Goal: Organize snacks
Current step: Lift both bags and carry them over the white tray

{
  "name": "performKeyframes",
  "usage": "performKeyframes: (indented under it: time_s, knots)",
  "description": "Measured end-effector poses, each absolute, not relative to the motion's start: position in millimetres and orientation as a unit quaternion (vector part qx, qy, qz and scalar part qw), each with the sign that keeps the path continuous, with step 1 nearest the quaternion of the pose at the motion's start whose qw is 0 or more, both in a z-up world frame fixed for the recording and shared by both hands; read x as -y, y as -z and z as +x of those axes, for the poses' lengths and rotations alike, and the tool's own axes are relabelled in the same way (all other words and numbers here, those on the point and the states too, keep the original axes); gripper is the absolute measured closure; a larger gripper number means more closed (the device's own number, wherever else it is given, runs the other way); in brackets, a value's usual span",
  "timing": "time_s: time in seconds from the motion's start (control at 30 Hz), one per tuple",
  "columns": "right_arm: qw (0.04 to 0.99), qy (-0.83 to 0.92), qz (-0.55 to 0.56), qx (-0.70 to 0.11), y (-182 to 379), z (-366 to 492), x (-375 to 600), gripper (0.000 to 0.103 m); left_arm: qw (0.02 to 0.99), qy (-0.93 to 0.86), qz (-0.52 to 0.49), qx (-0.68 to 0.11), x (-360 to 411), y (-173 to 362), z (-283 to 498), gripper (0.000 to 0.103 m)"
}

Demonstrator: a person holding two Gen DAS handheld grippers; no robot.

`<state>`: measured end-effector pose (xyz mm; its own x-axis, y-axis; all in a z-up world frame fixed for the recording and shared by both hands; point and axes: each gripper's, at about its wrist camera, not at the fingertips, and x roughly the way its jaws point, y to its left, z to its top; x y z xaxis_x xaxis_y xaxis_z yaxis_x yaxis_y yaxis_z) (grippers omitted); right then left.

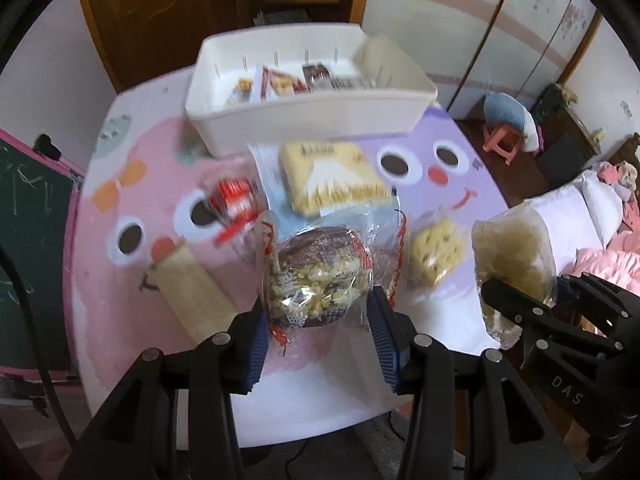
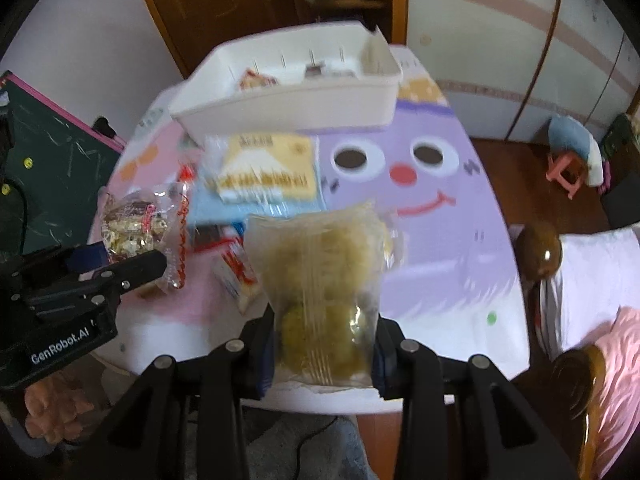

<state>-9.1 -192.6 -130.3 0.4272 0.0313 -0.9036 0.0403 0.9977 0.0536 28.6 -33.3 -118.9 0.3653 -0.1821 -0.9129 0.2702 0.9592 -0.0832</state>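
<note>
A few packets already lie in the white bin [image 1: 304, 120] at the tabletop's [image 2: 460, 280] far edge. Left gripper [image 1: 318, 336] clamps a popcorn bag [image 1: 320, 276], right gripper [image 2: 324, 356] a biscuit packet [image 2: 320, 280], both lifted; several snacks remain mid-tabletop.

Right gripper [image 2: 324, 354] clamping clear pouch of pale yellow cakes [image 2: 320, 284], pouch sticking up between both fingers. Left gripper [image 2: 132, 268] showing at left edge, gripping clear bag with red trim [image 2: 140, 228] holding light crumbly snack. White bin [image 2: 288, 96] sitting at far side of table [image 2: 448, 248], a few packets lying inside. Yellow flat pack [image 2: 268, 172] lying just in front of bin, overlapping blue packet [image 2: 216, 208]. Red-and-white wrapper [image 2: 236, 276] lying beside pouch, partly hidden. Whole view blurring slightly.
</note>
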Motion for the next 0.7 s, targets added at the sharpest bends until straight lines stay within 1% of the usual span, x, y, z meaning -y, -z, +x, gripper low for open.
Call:
performKeyframes:
  time_s: [0.33,0.7]
  knots:
    - [0.879,-0.016,0.011,-0.476,55.6,34.1,178.9,0.066,0.851,0.125,0.041,-0.509,30.1,50.4,62.2,0.058]
    - [0.904,-0.019,-0.008,-0.426,-8.3,109.3,171.0,0.066,0.88,0.117,0.032,-0.459,25.6,-18.1,131.8,0.058]
